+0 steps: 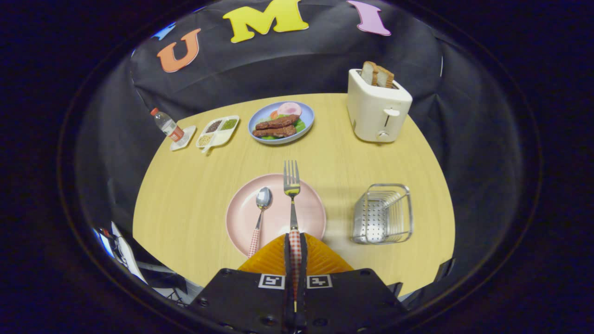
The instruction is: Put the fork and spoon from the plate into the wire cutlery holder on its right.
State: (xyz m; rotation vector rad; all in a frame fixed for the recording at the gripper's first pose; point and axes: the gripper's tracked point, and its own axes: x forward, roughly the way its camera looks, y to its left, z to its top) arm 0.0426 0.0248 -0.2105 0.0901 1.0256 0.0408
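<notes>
My gripper (pixel 294 243) is shut on the checkered handle of the fork (pixel 292 185). The fork points straight ahead, and its tines reach out past the far rim of the pink plate (pixel 241 218); it looks lifted above the plate. The spoon (pixel 262 204) lies on the plate just left of my fingers, bowl away from me, with its checkered handle hanging over the near rim. The wire cutlery holder (pixel 383 214) stands on the table to the right of the plate, with nothing in it.
A white toaster (pixel 377 111) with bread slices stands at the back right. A blue plate of food (pixel 280 123), a divided snack tray (pixel 218 131) and a small bottle (pixel 166 124) line the far side. The round wooden table (pixel 185 195) ends near me.
</notes>
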